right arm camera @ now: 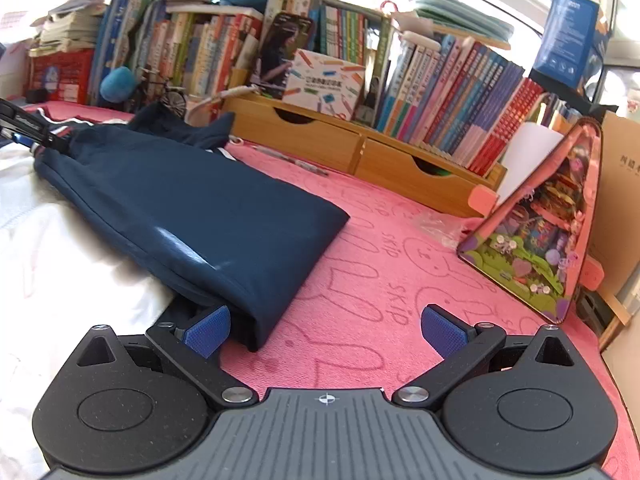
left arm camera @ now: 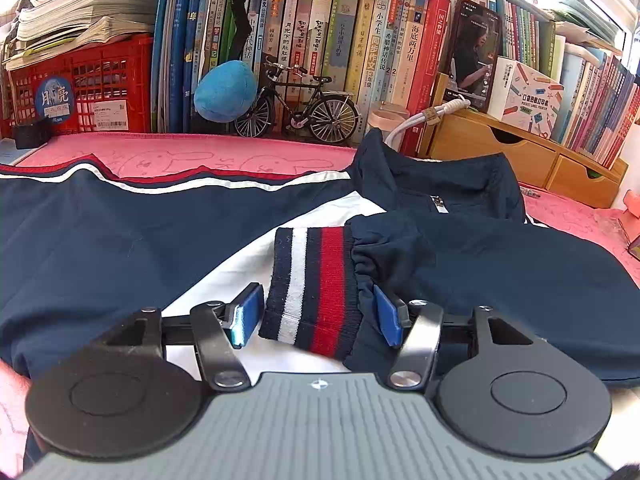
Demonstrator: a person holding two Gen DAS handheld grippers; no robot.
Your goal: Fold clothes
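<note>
Lying between the left tongs (left arm camera: 318, 314), the striped cuff (left arm camera: 310, 292) rests loose.

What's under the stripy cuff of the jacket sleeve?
The stripy cuff lies on the white part of the jacket, which shows around its near end. More jacket likely sits beneath, but the cuff covers it. The left tongs stand open around the cuff.

Jacket (left arm camera: 120, 232), navy, white and red: 1; striped cuff (left arm camera: 312, 292): 1; model bicycle (left arm camera: 298, 110): 1; red crate (left arm camera: 80, 92): 1; phone (left arm camera: 474, 54): 1; label printer box (left arm camera: 528, 98): 1; wooden drawers (right arm camera: 352, 144): 2; grippers: 2, left (left arm camera: 316, 314), right (right arm camera: 326, 330)
</note>
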